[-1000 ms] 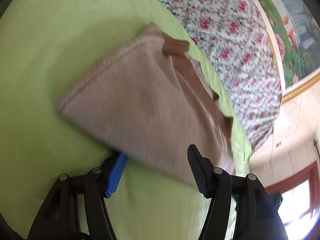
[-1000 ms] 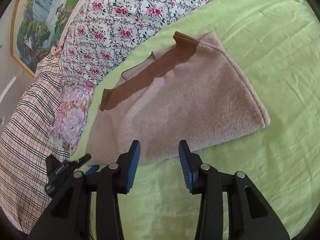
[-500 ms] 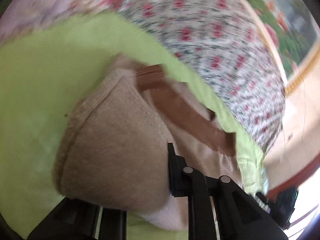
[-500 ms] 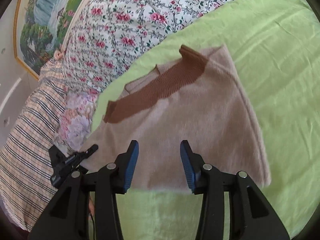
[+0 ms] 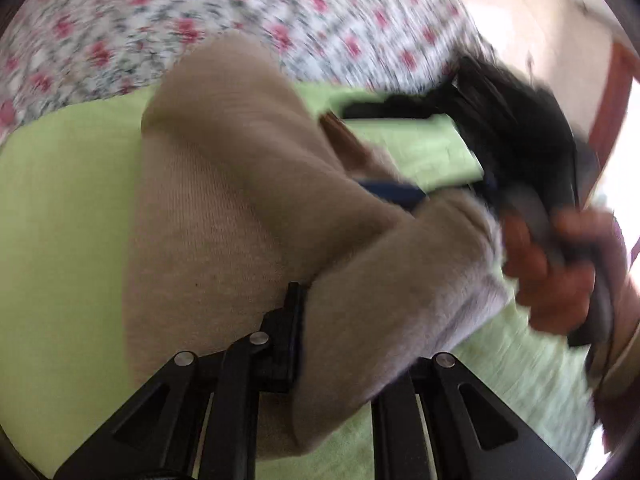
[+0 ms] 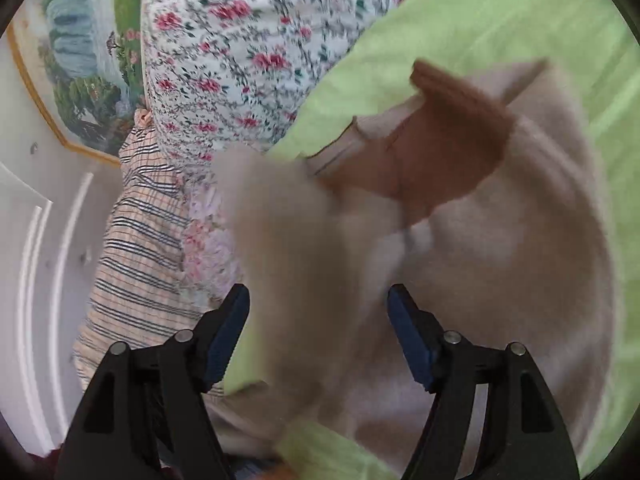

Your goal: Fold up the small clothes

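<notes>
Now the beige garment (image 6: pixel 500 280) bunches between the right gripper (image 6: pixel 318 320)'s wide-open fingers; left gripper (image 5: pixel 348 344) clamps it.

I see bright daylight, blown out at the right edge of my left view. Motion blur smears both fisheye views, worst on the beige sweater (image 6: pixel 500 280); edges curve and darken.

Bed w/ lime green sheet (image 6: pixel 500 12), floral cover (image 6: pixel 240 40) behind it, striped plaid fabric (image 6: pixel 140 248) on the side. Landscape painting (image 6: pixel 80 60) w/ gold frame on a white wall (image 6: pixel 24 220). Bright window (image 5: pixel 630 152) far right.
</notes>
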